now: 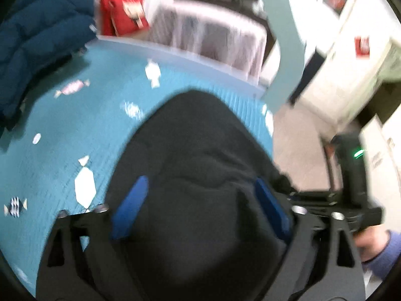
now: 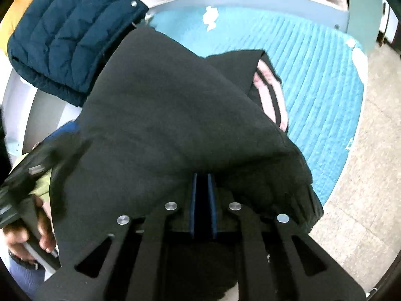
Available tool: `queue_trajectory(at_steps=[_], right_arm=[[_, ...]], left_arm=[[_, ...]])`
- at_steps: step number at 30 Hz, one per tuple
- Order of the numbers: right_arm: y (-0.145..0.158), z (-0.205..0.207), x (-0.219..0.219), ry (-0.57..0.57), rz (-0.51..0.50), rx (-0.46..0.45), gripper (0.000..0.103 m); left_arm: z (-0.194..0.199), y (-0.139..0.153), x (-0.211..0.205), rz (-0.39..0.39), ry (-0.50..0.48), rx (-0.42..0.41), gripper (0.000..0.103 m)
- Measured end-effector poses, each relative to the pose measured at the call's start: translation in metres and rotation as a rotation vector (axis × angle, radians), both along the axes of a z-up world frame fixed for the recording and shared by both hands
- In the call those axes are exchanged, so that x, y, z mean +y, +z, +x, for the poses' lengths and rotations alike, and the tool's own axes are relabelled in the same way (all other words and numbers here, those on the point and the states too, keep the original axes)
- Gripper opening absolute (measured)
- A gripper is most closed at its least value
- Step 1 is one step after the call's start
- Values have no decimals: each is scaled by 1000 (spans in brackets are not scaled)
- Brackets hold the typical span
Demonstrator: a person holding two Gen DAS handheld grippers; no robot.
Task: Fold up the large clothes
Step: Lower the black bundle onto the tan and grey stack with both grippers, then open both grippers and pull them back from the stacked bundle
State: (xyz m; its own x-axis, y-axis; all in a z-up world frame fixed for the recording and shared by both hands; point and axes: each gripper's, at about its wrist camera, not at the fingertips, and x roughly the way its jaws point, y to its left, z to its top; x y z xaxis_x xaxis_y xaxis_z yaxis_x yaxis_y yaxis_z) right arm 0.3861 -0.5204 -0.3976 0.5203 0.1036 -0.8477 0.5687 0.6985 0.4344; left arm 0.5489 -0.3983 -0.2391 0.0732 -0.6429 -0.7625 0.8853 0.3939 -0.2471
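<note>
Pinching black garment (image 2: 160, 115), right hand-held gripper (image 2: 202, 190)

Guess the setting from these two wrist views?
Likely a bedroom at home: the black garment is held over a bed with a turquoise quilt, a blue puffer jacket lies beside it, and white cabinets stand behind.

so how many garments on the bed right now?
2: black garment mid-bed, pinched by the right hand-held gripper; folded navy puffer jacket at the far-left corner. More may be hidden underneath.
</note>
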Motion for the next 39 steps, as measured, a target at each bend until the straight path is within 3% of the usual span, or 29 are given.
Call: queue_trajectory(at_steps=[3, 6, 7, 8, 12, 16, 19, 21, 23, 29, 33, 35, 39], right_arm=[[9, -9, 7, -16, -66, 21, 16], [21, -18, 15, -23, -147, 23, 25], [24, -21, 19, -23, -189, 24, 39], [26, -23, 23, -22, -238, 27, 45], [26, -29, 36, 31, -359, 16, 48], [35, -37, 47, 7, -506, -1, 72], [42, -46, 66, -6, -623, -56, 75], [45, -54, 82, 5, -719, -99, 84], [47, -66, 98, -2, -828, -142, 84], [53, -116, 143, 66, -856, -222, 95], [58, -159, 193, 227, -830, -250, 95], [62, -176, 207, 269, -805, -262, 95], [75, -209, 227, 302, -725, -280, 95]], left_arm=[[7, 9, 52, -49, 141, 5, 93], [7, -4, 109, -59, 257, 18, 93], [6, -9, 124, -59, 276, 16, 93], [3, -17, 145, -60, 296, 19, 93], [-9, -55, 206, -21, 382, 9, 93], [-29, -86, 245, -35, 441, 28, 93], [-44, -101, 264, -74, 470, 57, 93], [-59, -108, 272, -99, 482, 63, 93], [-74, -112, 275, -101, 491, 47, 93], [-142, -100, 299, -118, 563, 36, 96], [-188, -80, 311, -101, 601, 32, 96], [-213, -66, 319, -110, 617, 33, 98], [-258, -40, 330, -99, 650, -41, 98]])
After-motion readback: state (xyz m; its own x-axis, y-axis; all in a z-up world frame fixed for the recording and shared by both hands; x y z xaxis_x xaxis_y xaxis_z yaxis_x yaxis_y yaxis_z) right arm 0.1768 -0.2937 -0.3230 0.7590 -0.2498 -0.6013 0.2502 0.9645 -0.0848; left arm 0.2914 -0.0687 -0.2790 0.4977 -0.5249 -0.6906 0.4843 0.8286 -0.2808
